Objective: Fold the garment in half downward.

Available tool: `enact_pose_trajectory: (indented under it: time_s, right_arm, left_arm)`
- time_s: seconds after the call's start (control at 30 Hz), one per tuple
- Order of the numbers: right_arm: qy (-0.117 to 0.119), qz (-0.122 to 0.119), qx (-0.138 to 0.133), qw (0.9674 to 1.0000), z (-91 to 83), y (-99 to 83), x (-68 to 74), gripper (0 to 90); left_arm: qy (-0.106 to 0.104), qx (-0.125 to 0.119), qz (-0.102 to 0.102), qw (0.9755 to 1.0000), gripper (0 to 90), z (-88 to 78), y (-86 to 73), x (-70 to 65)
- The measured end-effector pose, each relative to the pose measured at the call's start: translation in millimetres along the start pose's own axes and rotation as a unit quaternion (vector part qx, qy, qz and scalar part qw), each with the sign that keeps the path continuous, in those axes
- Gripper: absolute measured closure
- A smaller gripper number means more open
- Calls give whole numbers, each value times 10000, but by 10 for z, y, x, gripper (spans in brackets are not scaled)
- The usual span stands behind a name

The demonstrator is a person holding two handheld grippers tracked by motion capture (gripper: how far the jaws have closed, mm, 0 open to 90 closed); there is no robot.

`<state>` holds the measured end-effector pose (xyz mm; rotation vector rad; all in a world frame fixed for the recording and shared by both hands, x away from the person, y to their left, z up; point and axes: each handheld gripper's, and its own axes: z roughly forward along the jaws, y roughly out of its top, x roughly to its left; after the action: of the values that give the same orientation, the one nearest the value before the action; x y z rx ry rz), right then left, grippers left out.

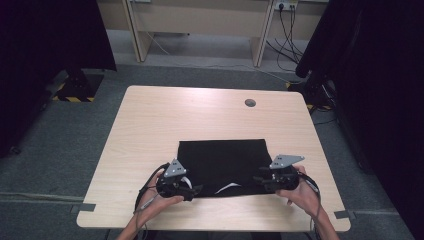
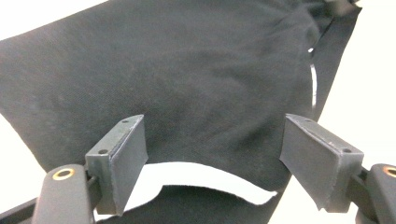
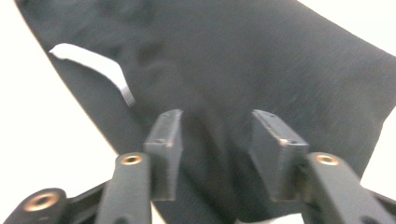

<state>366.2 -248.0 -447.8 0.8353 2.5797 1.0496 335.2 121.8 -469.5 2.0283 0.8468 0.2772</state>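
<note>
Black cloth [image 1: 222, 162]: laid folded on the near half of the wooden table [image 1: 150, 125]; no readable writing is seen. Left gripper [image 1: 196, 190]: held at its near left corner, jaws wide apart, nothing clamped. Right gripper [image 1: 258, 178]: held at its near right edge, jaws partly open over the fabric, nothing gripped.

Garment [image 1: 222, 162]: black cloth, matt, fine knit.
Table [image 1: 150, 130]: pale wood-grain top, smooth, light sheen.
Left gripper [image 2: 212, 154] pads [image 2: 130, 158]: dark grey, matt, rubbery.
Floor [image 1: 60, 135]: grey carpet, rough.
</note>
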Motion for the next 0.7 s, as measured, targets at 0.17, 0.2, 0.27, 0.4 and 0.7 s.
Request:
enact_pose_trajectory:
  time_s: [0.17, 0.2, 0.27, 0.4, 0.7]
  right_arm:
    - [-187, -317, 247, 9990, 86, -146, 35, 654]
    - [-192, -312, 192, 9991, 88, -144, 8, 745]
    - [-246, -386, 247, 9986, 61, -114, -43, 860]
    - [-403, -567, 10, 9976, -107, -4, -25, 878]
    - [-28, -819, 44, 9966, -248, -163, 338, 864]
  left_arm:
    - [138, 236, 496, 9984, 263, 33, -76, -120]
    - [172, 267, 588, 9978, 286, 47, -96, -121]
    - [115, 269, 604, 9977, 329, 59, -110, -112]
    - [184, 331, 609, 9974, 362, 84, -122, -152]
    - [182, 325, 500, 9981, 368, 81, -129, -176]
